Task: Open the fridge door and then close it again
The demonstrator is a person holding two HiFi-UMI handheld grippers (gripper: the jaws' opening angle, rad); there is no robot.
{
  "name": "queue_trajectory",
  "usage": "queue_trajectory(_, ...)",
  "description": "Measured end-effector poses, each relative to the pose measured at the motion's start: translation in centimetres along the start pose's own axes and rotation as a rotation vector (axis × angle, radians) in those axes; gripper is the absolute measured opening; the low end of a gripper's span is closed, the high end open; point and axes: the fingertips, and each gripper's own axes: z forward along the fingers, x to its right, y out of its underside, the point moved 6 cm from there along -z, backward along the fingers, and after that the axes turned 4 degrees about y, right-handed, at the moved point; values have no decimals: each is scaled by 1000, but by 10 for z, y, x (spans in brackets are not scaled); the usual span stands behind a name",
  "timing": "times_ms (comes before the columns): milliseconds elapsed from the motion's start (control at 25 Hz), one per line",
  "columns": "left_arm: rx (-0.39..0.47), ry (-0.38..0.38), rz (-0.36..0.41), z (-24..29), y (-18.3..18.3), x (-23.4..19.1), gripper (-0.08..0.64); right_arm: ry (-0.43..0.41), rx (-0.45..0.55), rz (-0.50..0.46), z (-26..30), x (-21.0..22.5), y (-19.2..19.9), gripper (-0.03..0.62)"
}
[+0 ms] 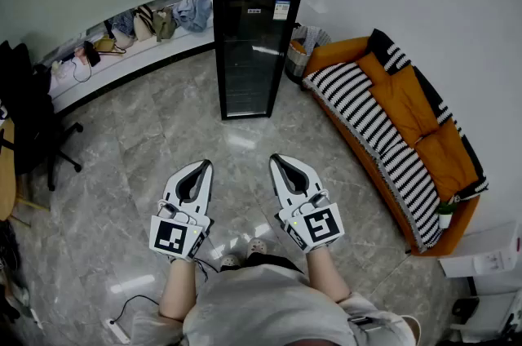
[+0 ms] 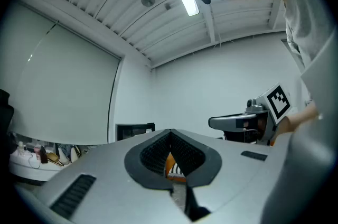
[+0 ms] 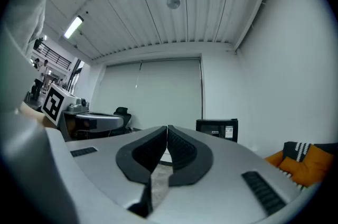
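Two grippers, both mine, point level with their jaws pressed together and nothing between them: left gripper (image 1: pixel 205 165), right gripper (image 1: pixel 276 160). The fridge (image 1: pixel 249 42) stands well ahead of both, its door closed. I expect a slippery glass front and a seal that resists at first. I'd hook the door's free edge; I can't make out a handle.

A fridge (image 1: pixel 249 42) stands ahead across the floor (image 1: pixel 147 148), a basket (image 1: pixel 298 57) just right of it, a sofa (image 1: pixel 400 132) farther right, and a ledge (image 1: pixel 139 52) bearing bags (image 1: pixel 155 20) to its left.
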Motion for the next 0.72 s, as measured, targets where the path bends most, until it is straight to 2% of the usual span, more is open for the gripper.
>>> queue_trajectory(440,5,-9,1,7,-2,1,14,-1,10,-2,1,8,-2,17)
queue_trajectory(720,8,-6,5,26,-3,5,14,26,22,6,3,31,0,17)
